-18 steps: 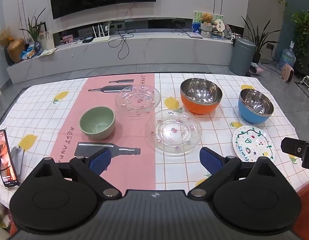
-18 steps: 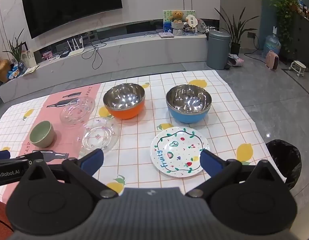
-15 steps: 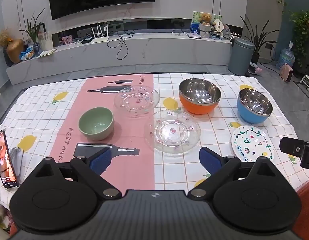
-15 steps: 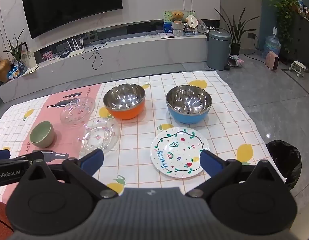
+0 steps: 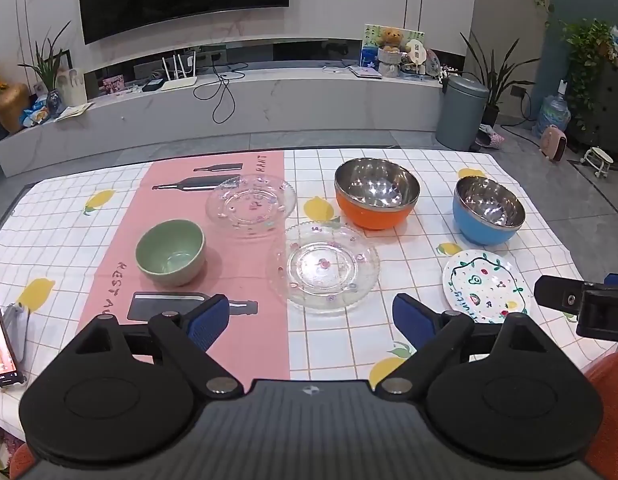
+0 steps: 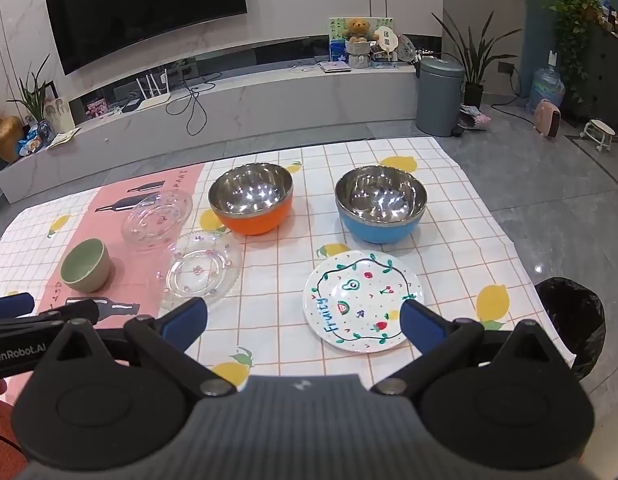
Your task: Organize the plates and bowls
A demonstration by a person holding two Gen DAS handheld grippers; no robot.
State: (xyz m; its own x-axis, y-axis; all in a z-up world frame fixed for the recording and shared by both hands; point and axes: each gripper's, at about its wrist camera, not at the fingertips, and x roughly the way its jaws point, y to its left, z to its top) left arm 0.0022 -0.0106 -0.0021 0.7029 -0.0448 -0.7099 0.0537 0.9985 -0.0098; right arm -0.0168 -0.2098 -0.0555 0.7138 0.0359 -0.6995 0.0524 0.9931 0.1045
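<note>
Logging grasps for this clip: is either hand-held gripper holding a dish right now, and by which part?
Nothing is held. The left hand-held gripper and right hand-held gripper are both open above the checked tablecloth, touching no dish.

The table (image 5: 509, 176), under a lemon-print grid cloth with a pink panel, carries 1 green bowl (image 5: 170, 251), 2 clear glass plates (image 5: 251, 205) touching at their rims, an orange bowl (image 5: 376, 193), a blue bowl (image 5: 488, 210), a painted plate (image 5: 485, 285) and a phone (image 5: 1, 344).
</note>
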